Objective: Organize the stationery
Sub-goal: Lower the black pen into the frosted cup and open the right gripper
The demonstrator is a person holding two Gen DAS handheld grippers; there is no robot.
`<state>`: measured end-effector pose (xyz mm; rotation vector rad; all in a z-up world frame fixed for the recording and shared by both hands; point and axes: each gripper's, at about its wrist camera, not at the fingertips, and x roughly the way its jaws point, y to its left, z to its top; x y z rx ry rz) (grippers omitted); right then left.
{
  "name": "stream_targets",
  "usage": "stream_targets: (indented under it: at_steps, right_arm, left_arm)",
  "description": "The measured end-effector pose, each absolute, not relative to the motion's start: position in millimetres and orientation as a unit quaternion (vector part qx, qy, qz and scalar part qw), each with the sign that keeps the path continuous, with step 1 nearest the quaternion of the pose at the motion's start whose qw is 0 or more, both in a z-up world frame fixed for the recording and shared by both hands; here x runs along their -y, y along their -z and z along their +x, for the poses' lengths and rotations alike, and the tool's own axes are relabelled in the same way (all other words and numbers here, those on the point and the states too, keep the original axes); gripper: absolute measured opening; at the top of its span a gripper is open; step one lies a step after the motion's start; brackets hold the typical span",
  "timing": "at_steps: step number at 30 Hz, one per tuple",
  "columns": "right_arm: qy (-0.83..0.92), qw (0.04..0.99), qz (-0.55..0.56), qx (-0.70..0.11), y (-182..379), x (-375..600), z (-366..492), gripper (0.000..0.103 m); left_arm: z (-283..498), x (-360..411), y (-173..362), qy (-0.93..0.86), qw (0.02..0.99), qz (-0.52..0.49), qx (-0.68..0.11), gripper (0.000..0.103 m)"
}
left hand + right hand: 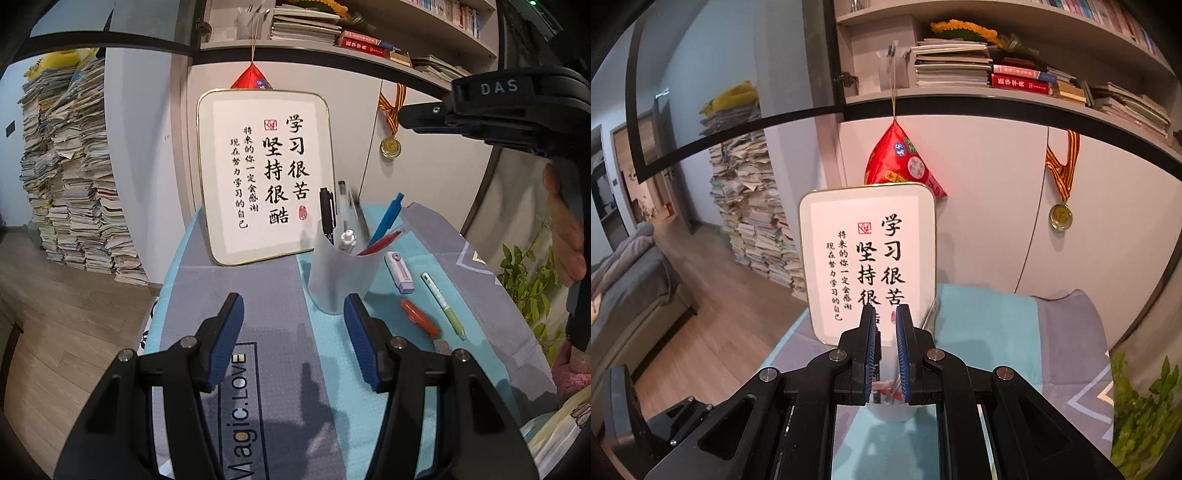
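While frosted translucent plastic pen cup [341, 273], frame ctr, holds approx. five pens, four items remain on cloth lower right; left gripper [293, 343] released, empty; right gripper [887, 347] clenched, nothing visible betw. pads.

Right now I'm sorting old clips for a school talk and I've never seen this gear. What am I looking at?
Nothing robotic: a person carries two hand-held grippers, each with a wide-angle camera looking along its jaws. In the left camera's picture, the left gripper stands open near a translucent pen cup on a cloth-covered table. Beside it lie a purple eraser, an orange correction tape and a green pen. In the right camera's picture, the right gripper is almost shut, empty, above the cup.
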<state>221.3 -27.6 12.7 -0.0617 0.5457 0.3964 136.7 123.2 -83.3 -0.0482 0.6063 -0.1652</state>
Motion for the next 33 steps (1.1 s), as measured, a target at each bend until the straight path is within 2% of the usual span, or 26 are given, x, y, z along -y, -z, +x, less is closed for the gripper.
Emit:
stream_targets:
  at_steps: [14, 19, 25, 28, 31, 33]
  right_arm:
    - [-0.161, 0.938, -0.005, -0.307, 3.8, 59.6, 231.4, 0.012]
    - [-0.135, 0.921, 0.023, -0.365, 26.9, 84.4, 255.8, 0.012]
    - [-0.143, 0.86, 0.127, -0.473, 75.6, 116.2, 325.5, 0.012]
    - [-0.133, 0.846, 0.149, -0.494, 92.0, 120.1, 351.5, 0.012]
    - [-0.126, 0.84, 0.165, -0.502, 105.5, 120.6, 379.9, 0.02]
    - [-0.125, 0.835, 0.183, -0.504, 113.2, 122.3, 392.1, 0.036]
  left_arm:
    - [139.3, -118.9, 86.5, 0.081, 0.948, -0.018, -0.308, 0.055]
    - [139.3, -114.2, 88.6, 0.083, 0.946, -0.016, -0.312, 0.055]
    - [141.4, -112.1, 90.5, 0.08, 0.946, -0.005, -0.314, 0.055]
    - [147.2, -114.4, 93.8, 0.077, 0.944, -0.005, -0.32, 0.055]
    - [153.4, -116.0, 96.6, 0.074, 0.943, -0.005, -0.324, 0.055]
    - [157.3, -116.8, 98.5, 0.073, 0.942, -0.004, -0.326, 0.055]
